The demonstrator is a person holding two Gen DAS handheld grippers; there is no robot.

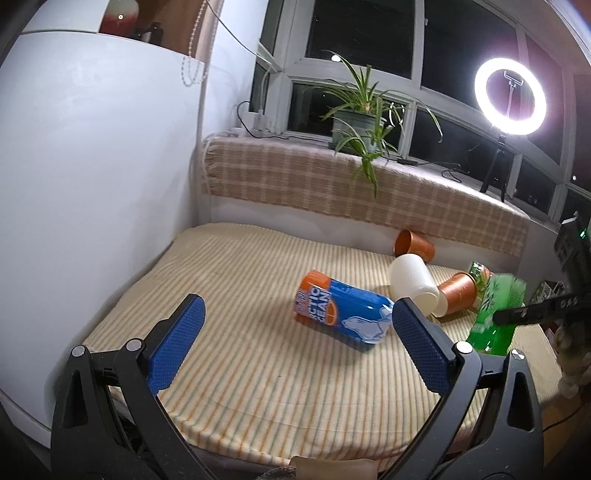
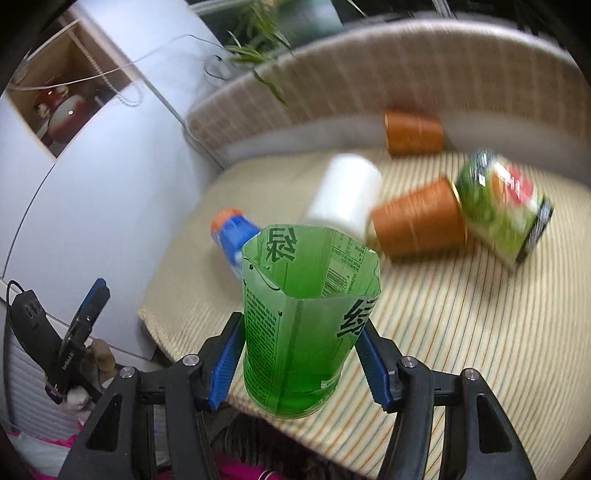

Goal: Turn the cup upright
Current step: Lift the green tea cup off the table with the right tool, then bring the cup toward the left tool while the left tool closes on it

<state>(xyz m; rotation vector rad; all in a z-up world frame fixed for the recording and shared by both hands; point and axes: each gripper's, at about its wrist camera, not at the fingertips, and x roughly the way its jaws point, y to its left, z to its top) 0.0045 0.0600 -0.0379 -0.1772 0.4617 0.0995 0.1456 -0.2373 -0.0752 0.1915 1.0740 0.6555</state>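
Dark windows [image 1: 362, 33] — ring light [image 1: 510, 96] glowing

Green cup [image 2: 295, 332]: translucent glossy plastic, printed. Mat [image 1: 258, 369]: striped woven cloth, ribbed, matt. Orange cups [image 2: 419, 221]: matt, fine-ridged. White cup [image 2: 343, 192]: smooth. Gripper pads [image 1: 173, 347]: blue, textured.

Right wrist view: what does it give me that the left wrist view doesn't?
Only the right wrist view shows the right gripper shut on the green cup, open mouth up, and the whole of the green labelled cup lying beyond.

Only the left wrist view shows the left gripper open and empty, plus the ring light.

Both show the blue cup, white cup and two orange cups lying on their sides on the striped mat.
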